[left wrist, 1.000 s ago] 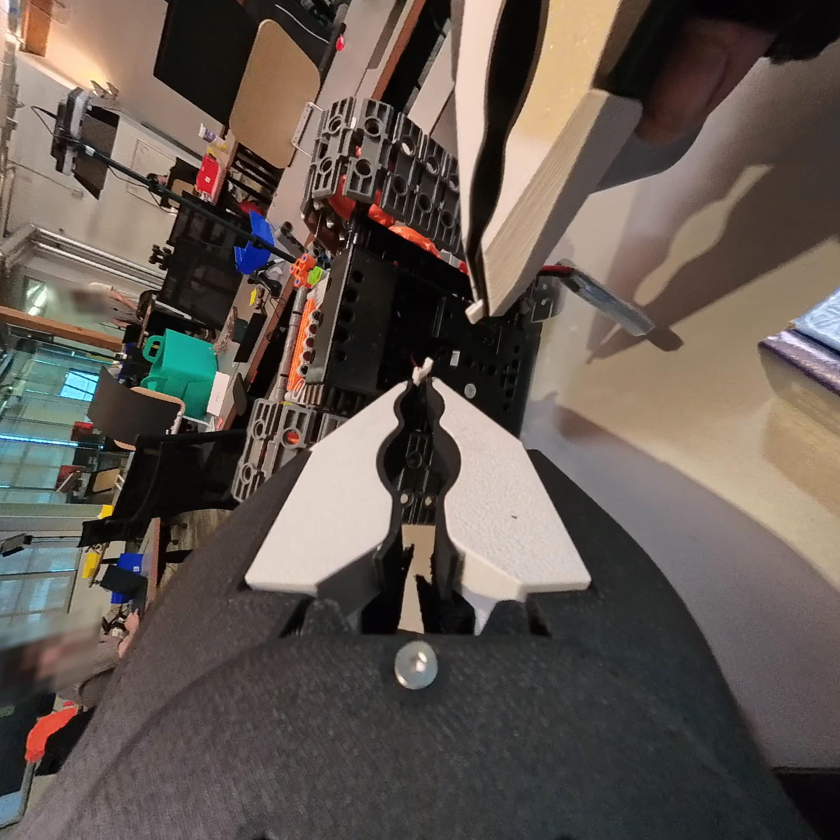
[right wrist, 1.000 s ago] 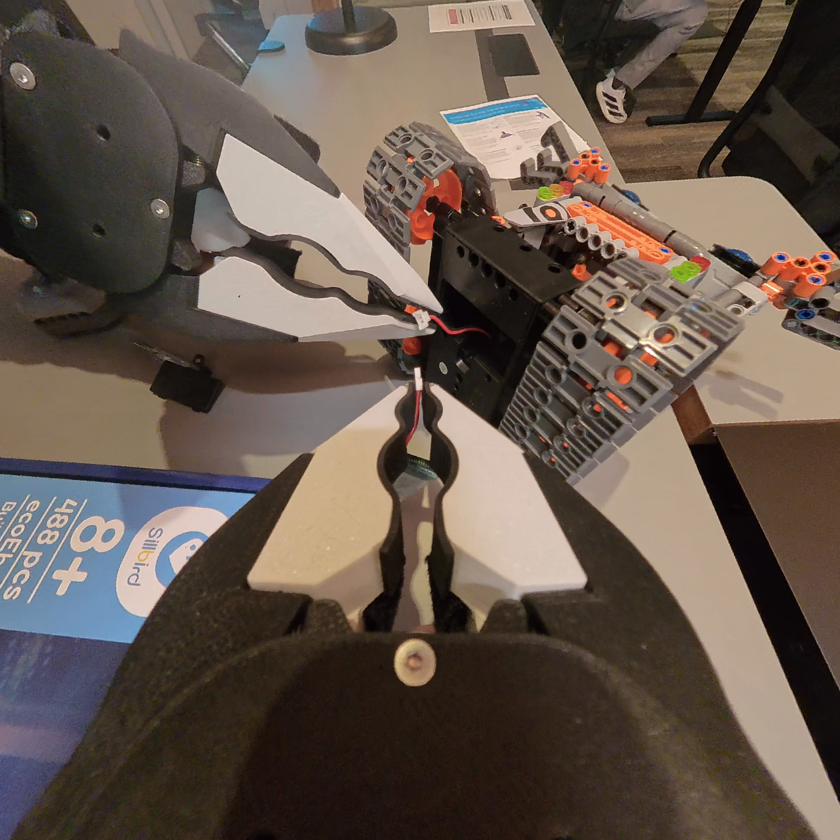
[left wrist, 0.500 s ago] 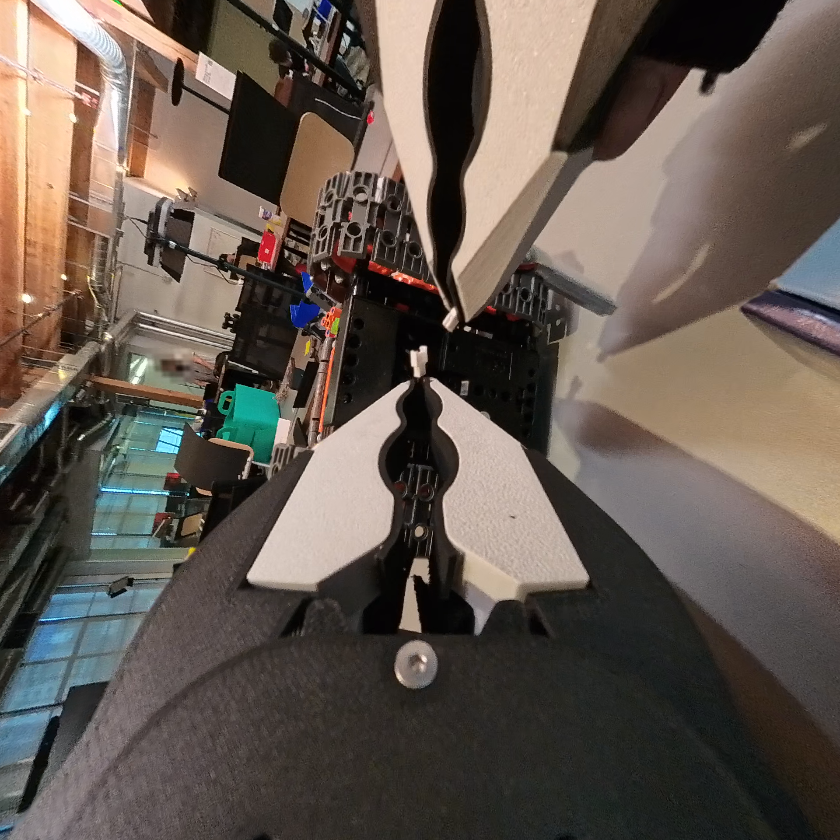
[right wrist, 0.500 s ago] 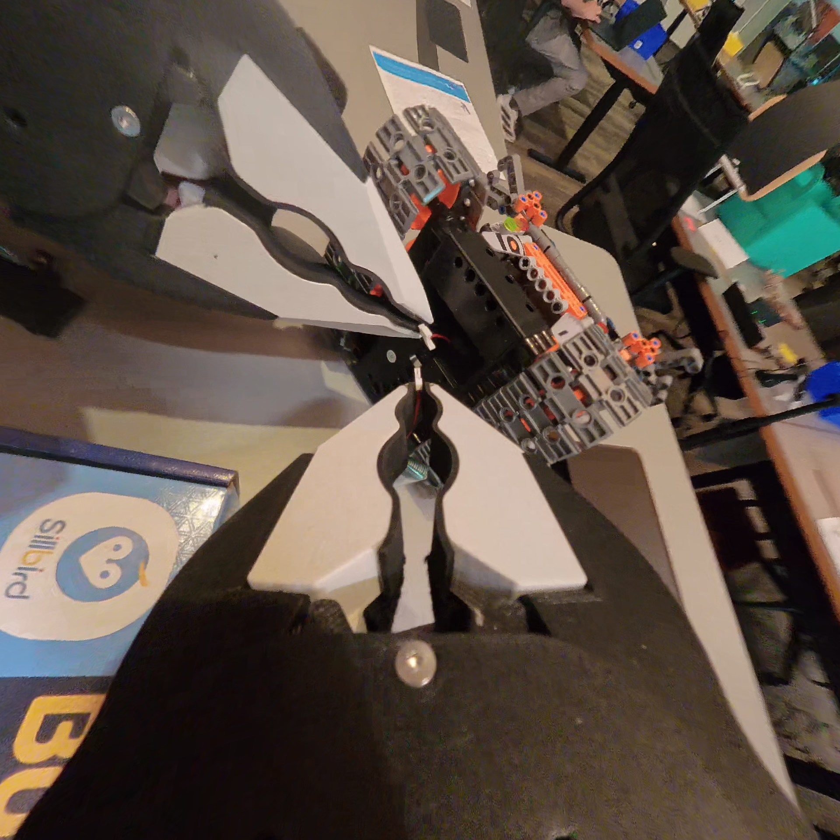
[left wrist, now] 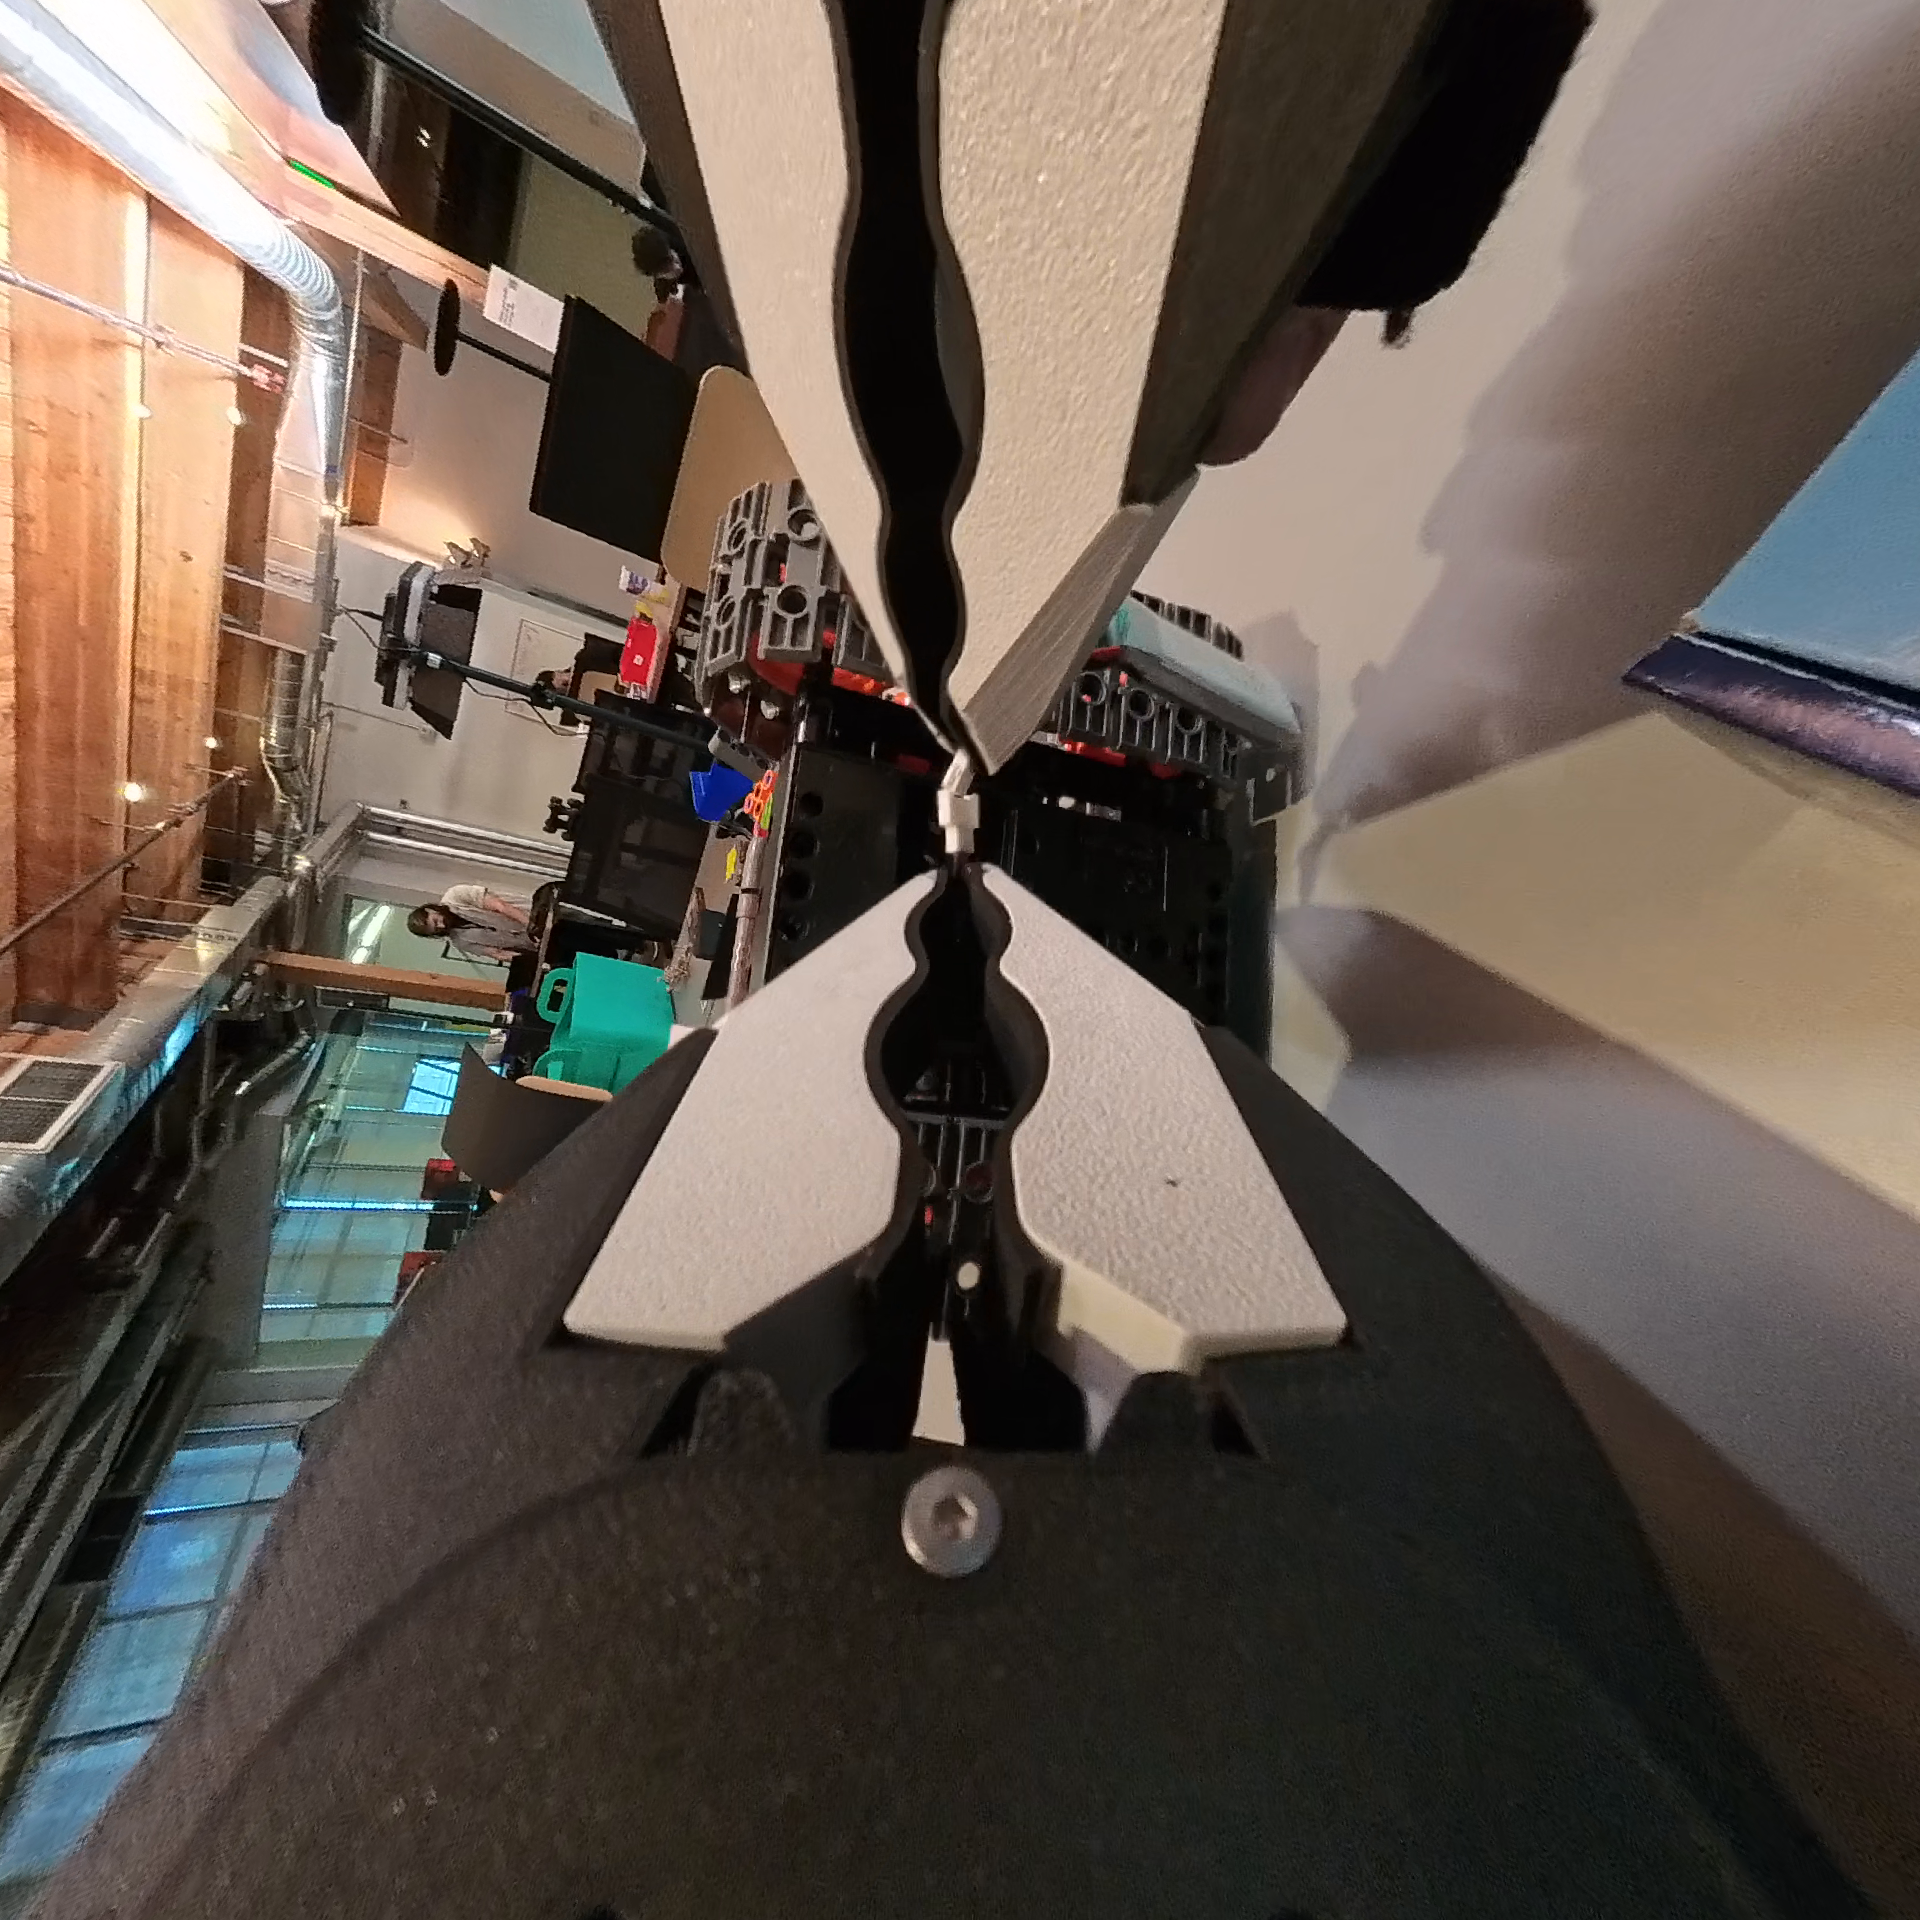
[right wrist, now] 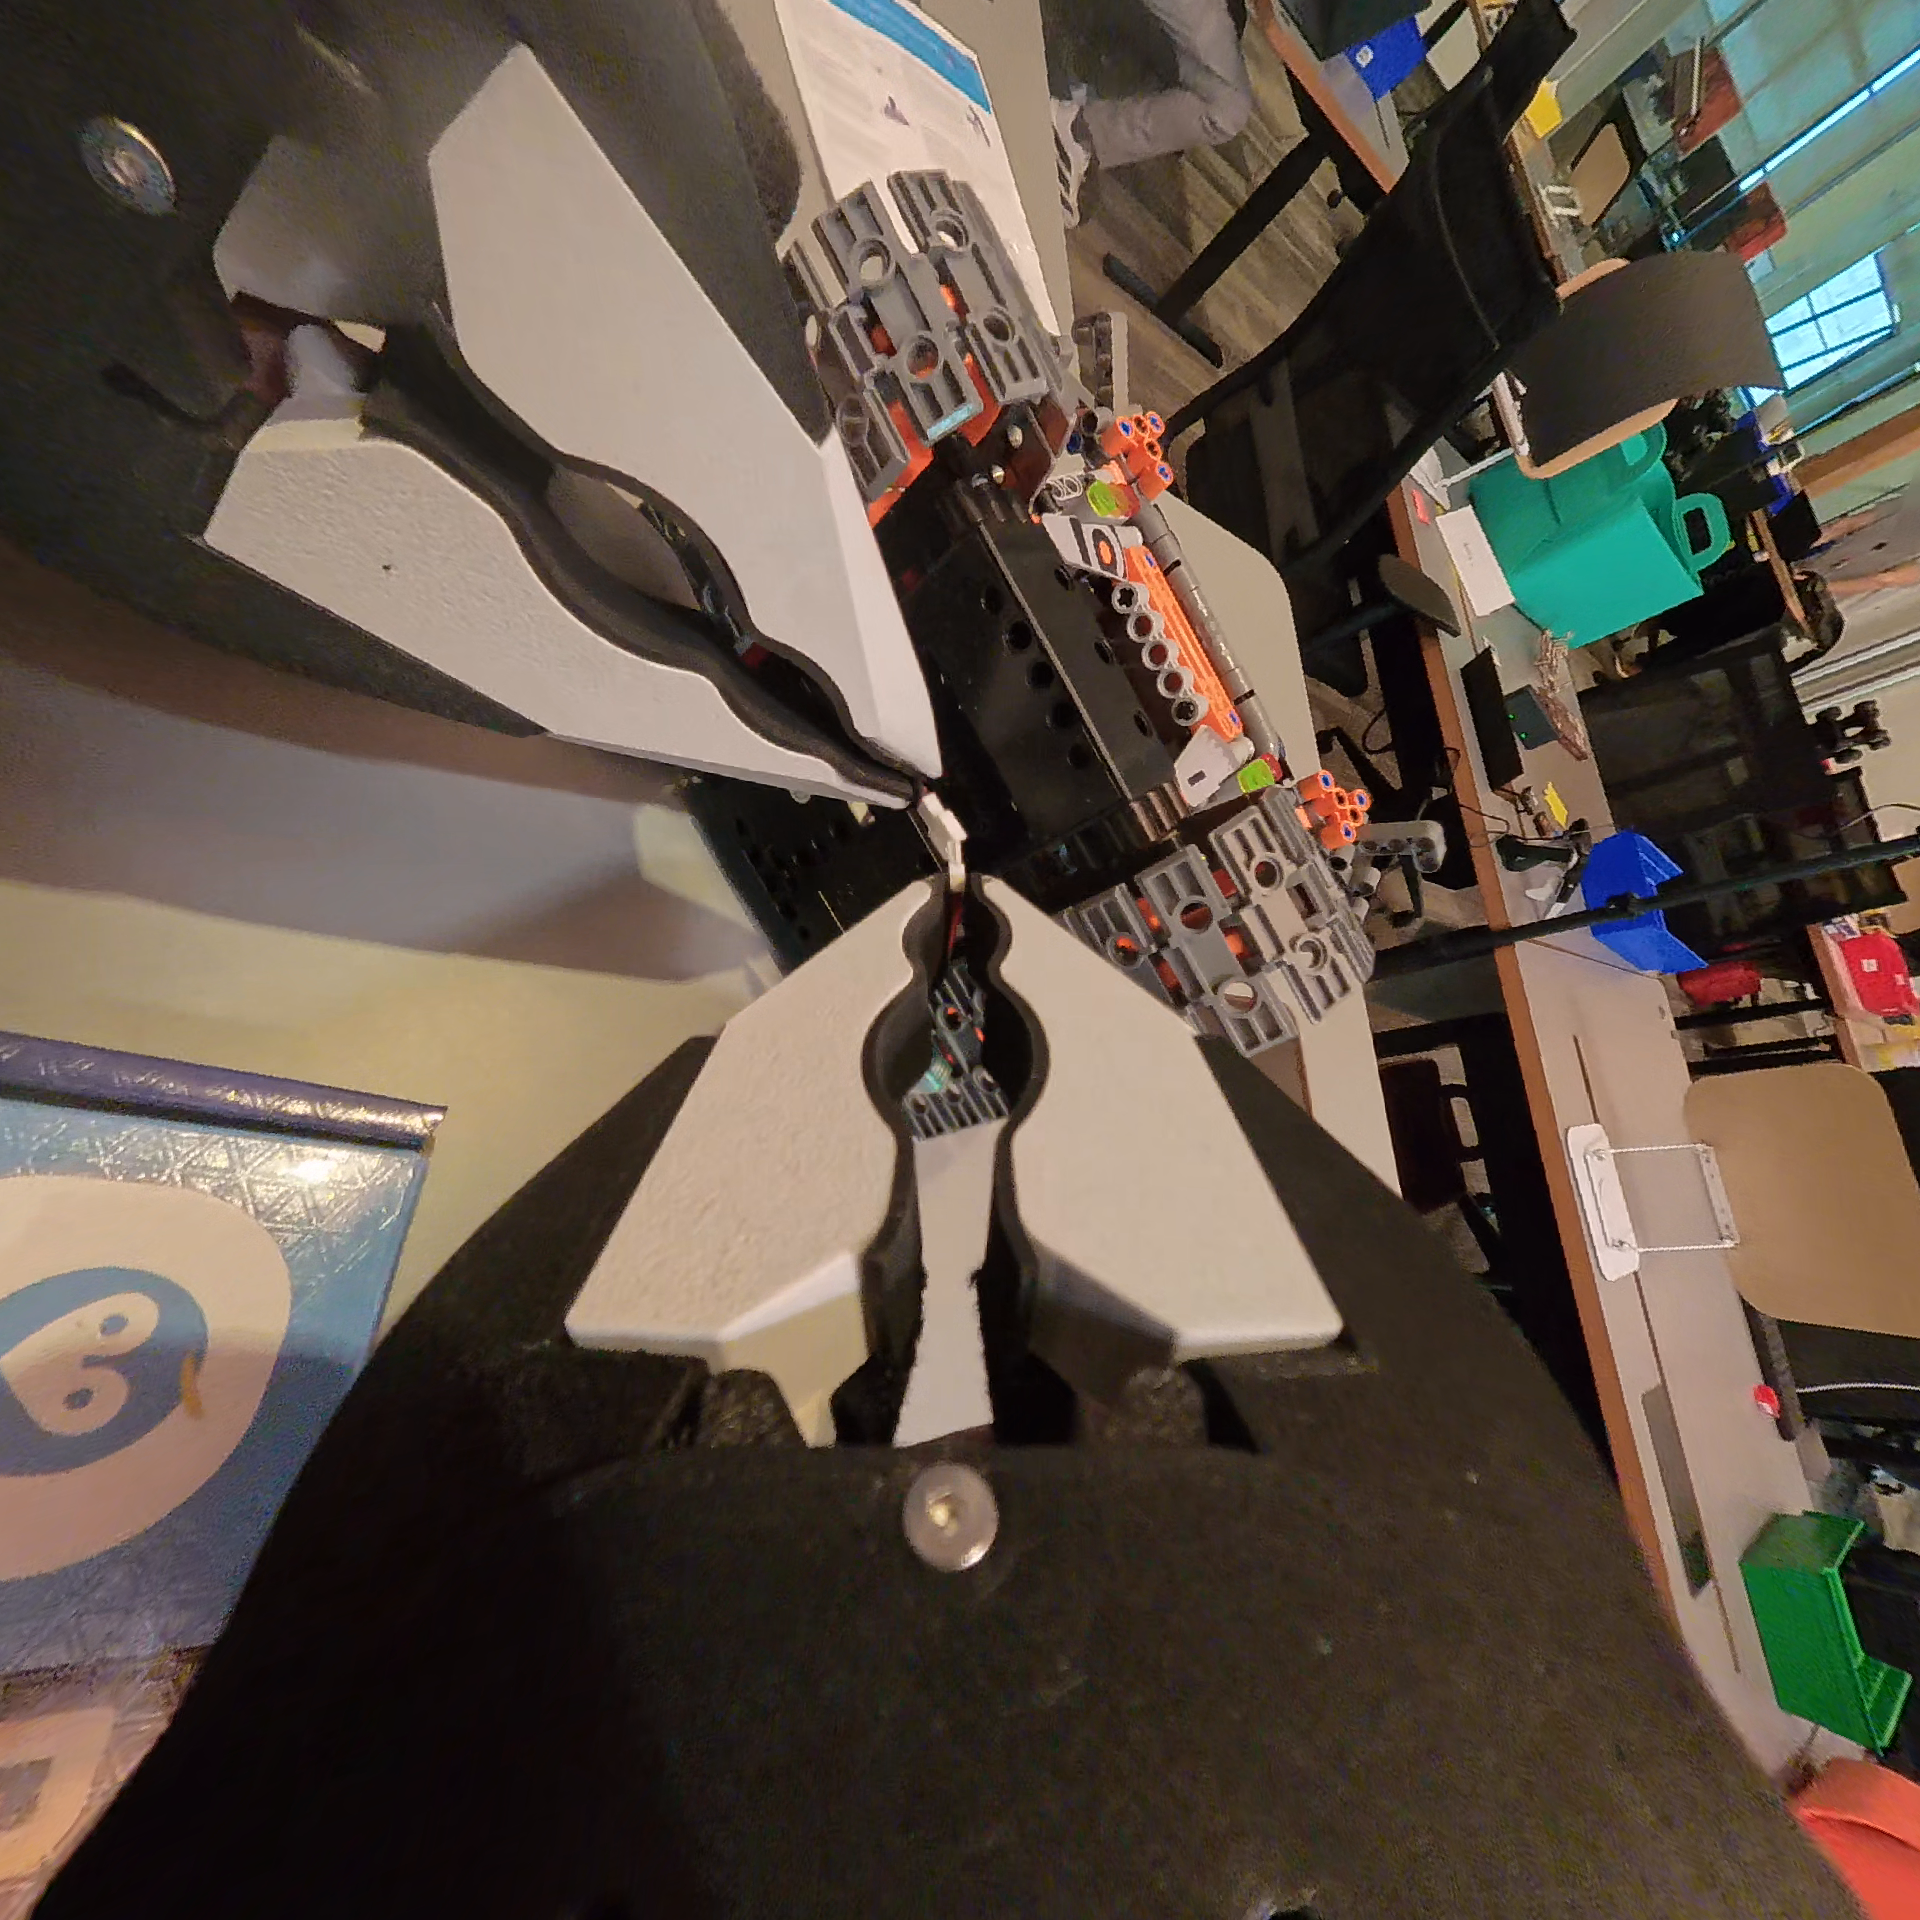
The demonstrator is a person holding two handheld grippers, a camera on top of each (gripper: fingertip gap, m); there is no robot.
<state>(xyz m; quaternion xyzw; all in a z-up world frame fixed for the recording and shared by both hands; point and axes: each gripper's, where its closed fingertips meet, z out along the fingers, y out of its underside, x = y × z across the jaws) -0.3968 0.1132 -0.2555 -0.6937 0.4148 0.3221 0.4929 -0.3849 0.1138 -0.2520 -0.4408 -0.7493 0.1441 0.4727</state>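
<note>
now, change: a second ago our two white plugs sat apart; they now touch tip to tip, so the mating looks begun.
left gripper [left wrist: 957, 871]: fingers pressed together on one white connector [left wrist: 956, 821].
right gripper [right wrist: 957, 878]: fingers pinching a red-black wire [right wrist: 958, 914] behind its plug.
where: the joint hangs just in front of the tracked brick vehicle [right wrist: 1091, 644] on the table [right wrist: 416, 997].
count: two grippers, two plugs, one vehicle, one blue box [right wrist: 187, 1299].

Blue box [right wrist: 208, 1195] with a logo, printed sheet [right wrist: 914, 114], wording withheld
</note>
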